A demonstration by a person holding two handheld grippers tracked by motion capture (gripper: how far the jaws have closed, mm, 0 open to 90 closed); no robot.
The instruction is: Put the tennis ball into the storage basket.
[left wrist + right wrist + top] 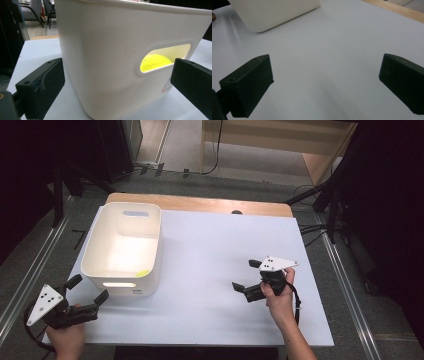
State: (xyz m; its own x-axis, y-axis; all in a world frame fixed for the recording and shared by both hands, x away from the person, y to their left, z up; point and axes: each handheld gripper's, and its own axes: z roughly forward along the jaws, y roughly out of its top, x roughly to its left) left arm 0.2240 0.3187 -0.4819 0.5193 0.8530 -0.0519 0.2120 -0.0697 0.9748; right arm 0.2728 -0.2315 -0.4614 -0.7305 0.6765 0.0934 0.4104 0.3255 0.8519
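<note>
So we've got both grippers wide open and empty: left gripper [90, 290] lower left by the bin [95, 247], could nudge it; yellow ball [155, 62] sits inside; right gripper [247, 275] mid-right

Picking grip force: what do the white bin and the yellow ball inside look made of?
White bin: looks like moulded plastic, smooth and semi-matte; rounded corners, a cut-out handle slot, and light glowing through the wall suggest thin, slightly translucent stock.
Yellow ball: fuzzy, felt-like surface seen through the slot, likely a tennis ball, though mostly hidden.
</note>
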